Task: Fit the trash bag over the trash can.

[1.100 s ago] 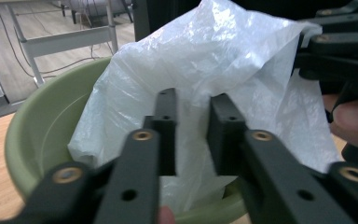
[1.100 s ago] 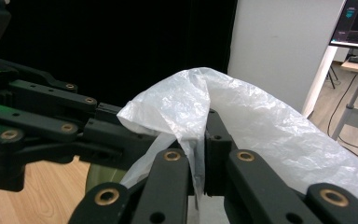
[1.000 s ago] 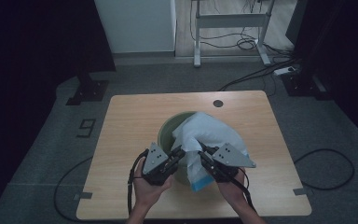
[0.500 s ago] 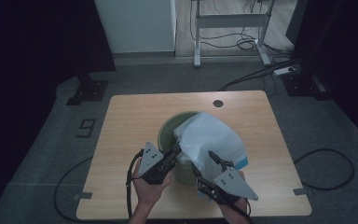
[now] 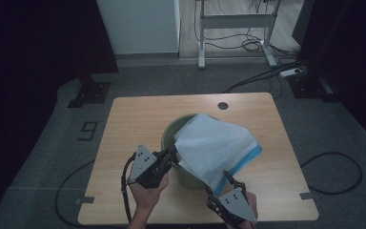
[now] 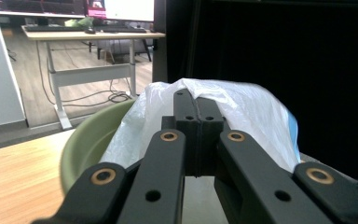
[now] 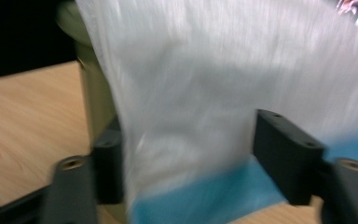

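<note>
White bag (image 5: 214,145) draped over green bin (image 5: 171,136) mid-surface (image 5: 133,114). Left gripper (image 5: 169,160) at bin's near rim, jaws closed w/ bag edge against them. Right gripper (image 5: 228,183) low by bag's blue hem, jaws just opened, bag hanging between, not pinched.

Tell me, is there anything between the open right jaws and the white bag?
Nothing visible does. The right gripper has its jaws open on either side of the white bag's lower edge with the blue band; no other object lies between them.
</note>
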`<state>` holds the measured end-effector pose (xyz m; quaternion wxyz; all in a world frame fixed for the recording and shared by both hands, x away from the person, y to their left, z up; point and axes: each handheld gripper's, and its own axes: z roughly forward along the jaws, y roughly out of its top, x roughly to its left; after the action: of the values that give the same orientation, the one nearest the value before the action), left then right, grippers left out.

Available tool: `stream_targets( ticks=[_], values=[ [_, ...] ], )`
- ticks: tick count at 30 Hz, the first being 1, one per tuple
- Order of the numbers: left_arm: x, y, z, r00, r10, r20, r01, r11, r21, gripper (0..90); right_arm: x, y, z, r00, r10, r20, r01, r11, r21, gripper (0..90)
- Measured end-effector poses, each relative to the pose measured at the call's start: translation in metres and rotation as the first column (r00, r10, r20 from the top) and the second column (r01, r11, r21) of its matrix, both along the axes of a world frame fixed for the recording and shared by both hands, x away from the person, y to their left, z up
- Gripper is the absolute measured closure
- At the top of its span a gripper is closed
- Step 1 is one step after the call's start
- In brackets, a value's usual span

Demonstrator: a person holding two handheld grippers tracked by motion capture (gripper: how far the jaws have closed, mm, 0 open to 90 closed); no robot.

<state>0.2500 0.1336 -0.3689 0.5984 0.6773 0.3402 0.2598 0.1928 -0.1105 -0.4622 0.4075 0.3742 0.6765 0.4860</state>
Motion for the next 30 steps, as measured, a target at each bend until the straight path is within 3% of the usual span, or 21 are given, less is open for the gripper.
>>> stream_targets(
  ticks=[2,5,12,21,27,30],
  values=[
    [0.000,0.004,0.000,1.0000,0.004,-0.002,-0.004,0.9999,-0.009,90.0,0.003,-0.006,-0.002,1.0000,0.003,-0.002,-0.003,1.0000,-0.001,51.7],
    [0.001,0.010,0.000,0.9999,0.012,-0.005,-0.012,0.9996,-0.025,90.0,0.007,-0.016,0.000,0.9999,0.012,0.002,-0.012,0.9995,0.030,63.3],
    [0.002,0.027,-0.002,0.9992,0.033,-0.025,-0.034,0.9976,-0.060,90.0,0.016,-0.043,0.014,0.9999,0.009,0.010,-0.010,0.9940,0.109,77.5],
    [0.003,0.059,-0.008,0.9964,0.056,-0.064,-0.063,0.9907,-0.121,90.0,0.036,-0.071,0.025,1.0000,-0.009,-0.002,0.009,0.9901,0.140,86.2],
    [-0.005,0.079,-0.021,0.9933,0.073,-0.090,-0.084,0.9885,-0.126,90.0,0.065,-0.094,0.029,0.9973,-0.056,-0.047,0.063,0.9881,0.141,86.5],
    [-0.011,0.087,-0.029,0.9927,0.061,-0.104,-0.075,0.9881,-0.134,90.0,0.075,-0.105,0.025,0.9951,-0.067,-0.072,0.078,0.9835,0.163,86.4]
  ],
)
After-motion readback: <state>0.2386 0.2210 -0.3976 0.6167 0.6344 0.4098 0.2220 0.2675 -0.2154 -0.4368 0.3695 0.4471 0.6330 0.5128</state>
